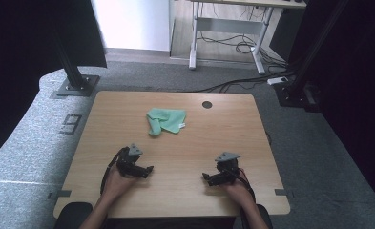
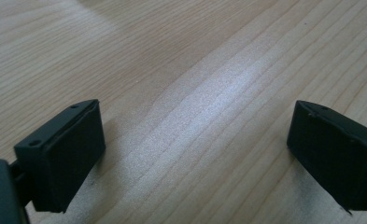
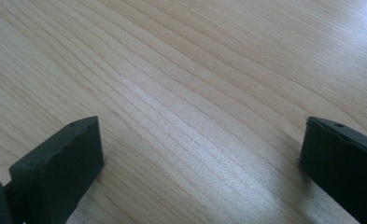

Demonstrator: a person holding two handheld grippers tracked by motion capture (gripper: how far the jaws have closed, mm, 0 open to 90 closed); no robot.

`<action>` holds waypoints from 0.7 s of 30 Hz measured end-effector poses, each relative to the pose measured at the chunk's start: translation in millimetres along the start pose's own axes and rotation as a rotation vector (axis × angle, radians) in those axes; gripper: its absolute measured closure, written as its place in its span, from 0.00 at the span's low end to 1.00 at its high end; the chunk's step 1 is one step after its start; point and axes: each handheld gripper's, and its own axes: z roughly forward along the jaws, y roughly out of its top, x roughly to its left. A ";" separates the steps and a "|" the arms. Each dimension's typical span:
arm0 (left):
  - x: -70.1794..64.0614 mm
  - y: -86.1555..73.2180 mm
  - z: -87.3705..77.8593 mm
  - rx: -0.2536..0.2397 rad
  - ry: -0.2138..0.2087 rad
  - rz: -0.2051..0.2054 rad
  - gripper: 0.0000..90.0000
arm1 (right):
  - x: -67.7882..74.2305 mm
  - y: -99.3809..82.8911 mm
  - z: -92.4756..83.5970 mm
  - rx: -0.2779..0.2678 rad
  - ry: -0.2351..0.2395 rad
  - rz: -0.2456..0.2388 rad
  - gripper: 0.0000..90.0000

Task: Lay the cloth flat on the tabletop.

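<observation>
Lying on the far half of the wooden table, the green cloth was the thing nearest both grippers, and it rested just toward the person from the small dark round hole in the tabletop, a little to that hole's left in the high view. The cloth was a pale mint green, soft and matte, loosely folded rather than spread flat: one broad panel lay roughly square, while a narrower flap at its left edge was doubled over and bunched into a thicker ridge with shallow creases. A small white tag showed at the corner of the cloth nearest the person on the right. The left gripper sat well apart from the cloth, toward the person and slightly to its left, resting low over the bare wood in the person's hand. Its jaws stood wide apart with nothing between them, and the left gripper view showed only pale wood grain in the gap. The right gripper was likewise well apart from the cloth, toward the person and to its right, held low over the table. Its jaws also stood fully spread and held nothing, with plain wood between them in the right gripper view.
</observation>
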 end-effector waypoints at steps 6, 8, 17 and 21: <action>-0.9 5.5 1.7 0.014 -0.002 -0.001 0.07 | 0.4 -0.5 -0.5 0.001 -0.001 -0.001 0.00; -1.7 7.6 2.2 0.013 -0.007 0.006 0.09 | 0.3 -0.5 -0.6 0.000 -0.001 -0.001 0.00; 1.0 17.9 0.8 -0.004 -0.021 0.012 0.16 | 0.4 -0.5 -0.6 0.001 -0.001 -0.001 0.00; 3.4 22.4 2.0 -0.009 -0.024 0.014 0.18 | 0.4 -0.5 -0.6 0.001 -0.001 -0.001 0.00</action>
